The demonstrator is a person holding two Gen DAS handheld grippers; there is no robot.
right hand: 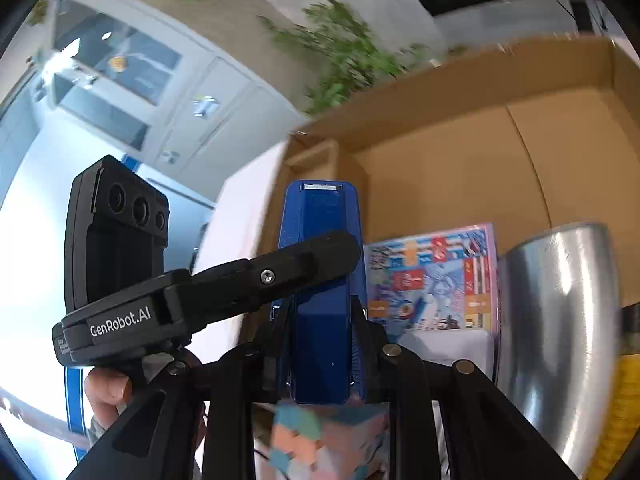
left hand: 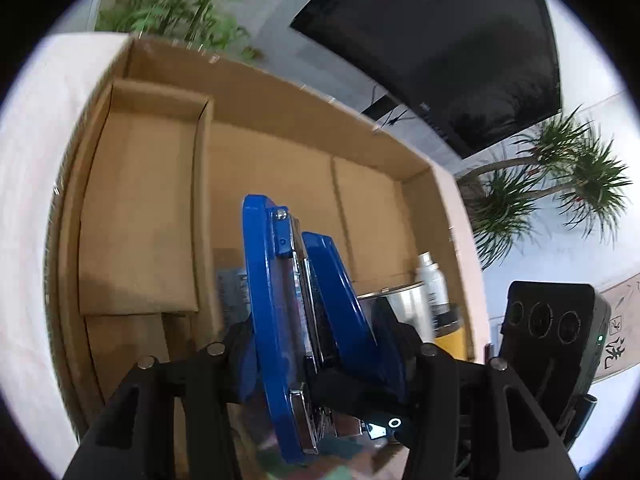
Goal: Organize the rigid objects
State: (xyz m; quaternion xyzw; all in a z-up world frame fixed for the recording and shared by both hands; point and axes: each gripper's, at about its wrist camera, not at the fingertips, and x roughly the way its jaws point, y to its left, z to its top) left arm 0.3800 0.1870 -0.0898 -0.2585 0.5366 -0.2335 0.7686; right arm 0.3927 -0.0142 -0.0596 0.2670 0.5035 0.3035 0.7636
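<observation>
I have the blue stapler (left hand: pixel 296 320) pinched from two sides: my left gripper (left hand: pixel 320 364) clamps across it in the lower middle of the left view, and my right gripper (right hand: pixel 320 344) is pressed tight on its narrow body at the lower centre of the right view. The stapler hangs above the open cardboard box (left hand: pixel 280 120), nose toward the far wall. To do this step well, I judge I should keep both hands moving together so the stapler does not twist, lower it over bare cardboard floor, and loosen one grip only once it rests flat. The free space looks to be the upper left of the left view; the smaller cardboard insert (left hand: pixel 148 200) sits there. On the right side stand a metal can (right hand: pixel 560 320), a white bottle (left hand: pixel 430 280) and a colourful booklet (right hand: pixel 432 276), which crowd that side and could be knocked.
</observation>
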